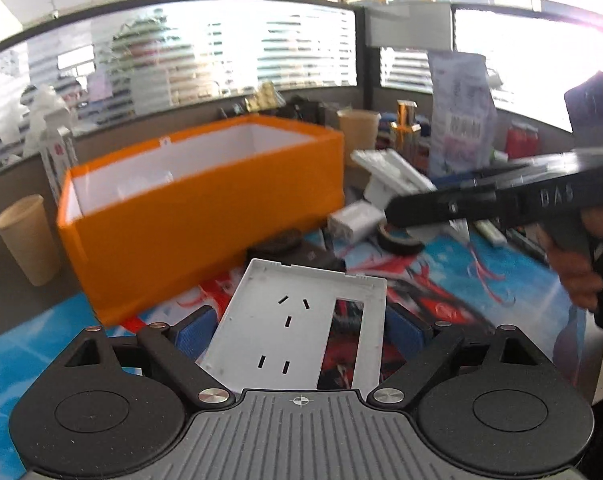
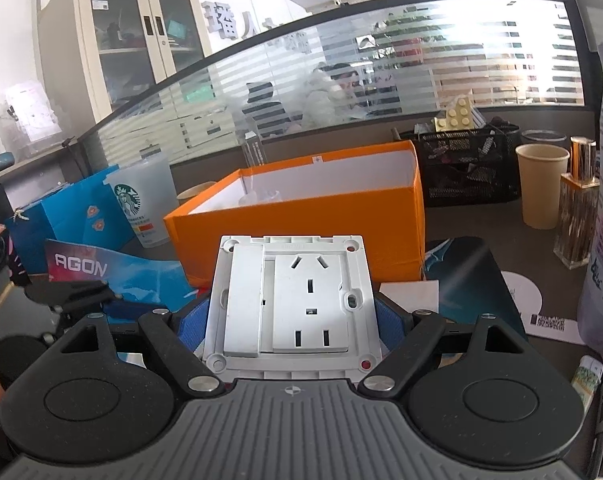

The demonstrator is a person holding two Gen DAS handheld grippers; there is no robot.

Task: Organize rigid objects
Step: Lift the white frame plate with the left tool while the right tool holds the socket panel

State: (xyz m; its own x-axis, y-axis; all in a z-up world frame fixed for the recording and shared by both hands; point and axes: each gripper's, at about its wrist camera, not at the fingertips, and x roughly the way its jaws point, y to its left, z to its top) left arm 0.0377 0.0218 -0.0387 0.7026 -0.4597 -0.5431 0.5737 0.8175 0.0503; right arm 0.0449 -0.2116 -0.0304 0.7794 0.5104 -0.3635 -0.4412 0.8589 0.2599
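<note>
Socket plate (image 1: 301, 328) w/ left gripper (image 1: 301, 330); mat (image 2: 81, 268) reads "AGON".

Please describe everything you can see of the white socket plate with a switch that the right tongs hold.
The socket plate looks like white hard plastic, nearly square, facing the right wrist camera. A tall rocker switch takes its left part; a raised panel with five slots takes the right. Screw holes mark its corners and right edge. It stands upright, raised off the desk, clamped at both side edges by the blue pads of the right tongs. Behind it is the open orange box.
</note>
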